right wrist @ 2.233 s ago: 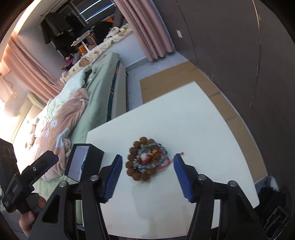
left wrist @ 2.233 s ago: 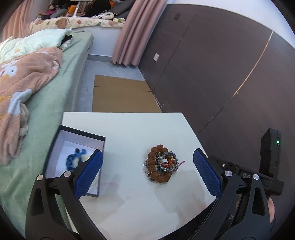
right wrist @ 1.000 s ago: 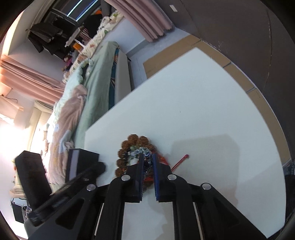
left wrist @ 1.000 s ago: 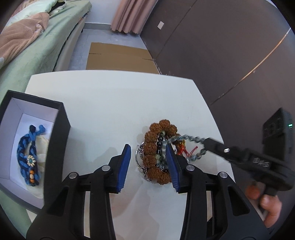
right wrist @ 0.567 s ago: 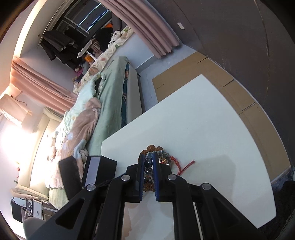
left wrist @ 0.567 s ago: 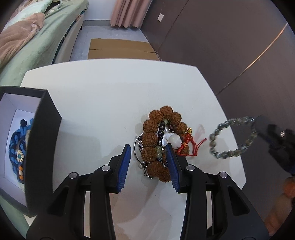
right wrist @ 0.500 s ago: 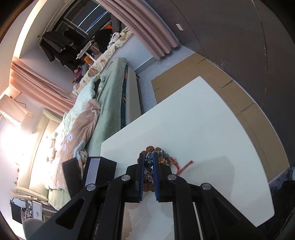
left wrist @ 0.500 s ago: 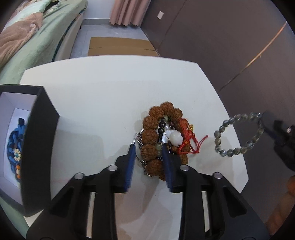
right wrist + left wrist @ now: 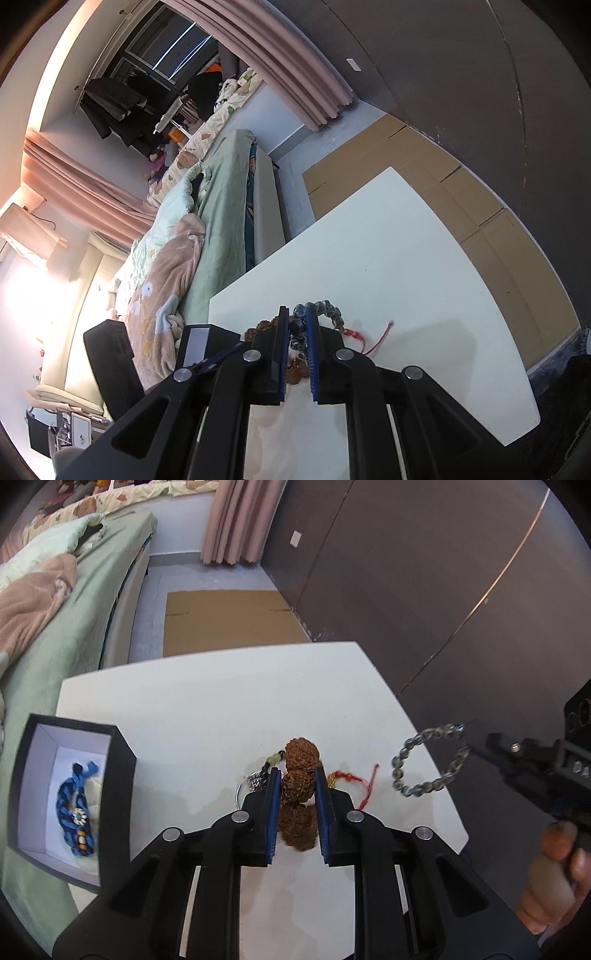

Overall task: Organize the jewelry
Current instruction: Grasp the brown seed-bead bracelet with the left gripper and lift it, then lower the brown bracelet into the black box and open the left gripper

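My left gripper (image 9: 297,775) is shut on a brown rough-bead bracelet (image 9: 301,751), lifted off the white table (image 9: 207,701). My right gripper (image 9: 296,314) is shut on a grey bead bracelet (image 9: 428,764), which hangs in the air over the table's right edge; it also shows in the right wrist view (image 9: 327,308). A red cord bracelet (image 9: 364,781), a silver chain piece (image 9: 255,781) and a light green bead strand (image 9: 273,757) lie on the table. A black jewelry box (image 9: 122,760) with white lining at the left holds a blue braided bracelet (image 9: 75,812).
A bed with green sheet and pink blanket (image 9: 40,602) runs along the table's left side. Flattened cardboard (image 9: 225,620) lies on the floor beyond the table. A dark wall panel (image 9: 424,572) stands to the right. The box also shows in the right wrist view (image 9: 201,343).
My left gripper closed on the brown bracelet and raised it from the pile. My right gripper lifted the grey bead bracelet off the pile and moved it right.
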The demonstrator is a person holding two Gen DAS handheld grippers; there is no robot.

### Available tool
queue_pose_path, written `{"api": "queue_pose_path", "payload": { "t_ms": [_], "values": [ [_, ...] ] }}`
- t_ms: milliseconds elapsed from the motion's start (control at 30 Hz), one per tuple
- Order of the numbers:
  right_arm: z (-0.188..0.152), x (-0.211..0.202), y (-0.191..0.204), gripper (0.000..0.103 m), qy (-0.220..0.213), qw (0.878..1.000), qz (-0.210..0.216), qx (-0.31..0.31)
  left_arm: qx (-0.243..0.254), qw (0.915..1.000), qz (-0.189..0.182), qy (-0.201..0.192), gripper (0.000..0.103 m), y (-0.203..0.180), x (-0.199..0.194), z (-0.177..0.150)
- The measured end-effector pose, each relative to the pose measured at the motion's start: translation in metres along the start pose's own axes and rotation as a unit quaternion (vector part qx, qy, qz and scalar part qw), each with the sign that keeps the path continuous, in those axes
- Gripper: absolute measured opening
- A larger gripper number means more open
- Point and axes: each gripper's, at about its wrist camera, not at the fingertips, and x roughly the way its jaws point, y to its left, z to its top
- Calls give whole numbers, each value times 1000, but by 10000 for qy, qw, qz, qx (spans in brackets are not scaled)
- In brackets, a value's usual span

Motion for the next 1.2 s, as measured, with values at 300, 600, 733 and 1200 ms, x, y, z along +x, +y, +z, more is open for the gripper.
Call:
{"api": "queue_pose_path", "payload": {
  "t_ms": [300, 600, 733, 1200],
  "values": [
    [-2, 4, 9, 9, 64, 9998, 175, -93, 136, 9993, 1, -343, 18, -5, -41, 20],
    [-6, 12, 26, 9, 79, 9991, 370, -186, 140, 9965, -29, -828, 18, 4, -90, 38],
    [-9, 19, 40, 9, 96, 9986, 456, -268, 55, 9951, 10, -988, 18, 20, -106, 39],
    [-32, 61, 96, 9, 329, 9961, 424, -699, -658, 9942, 126, -847, 29, 115, -112, 12]
  ]
}}
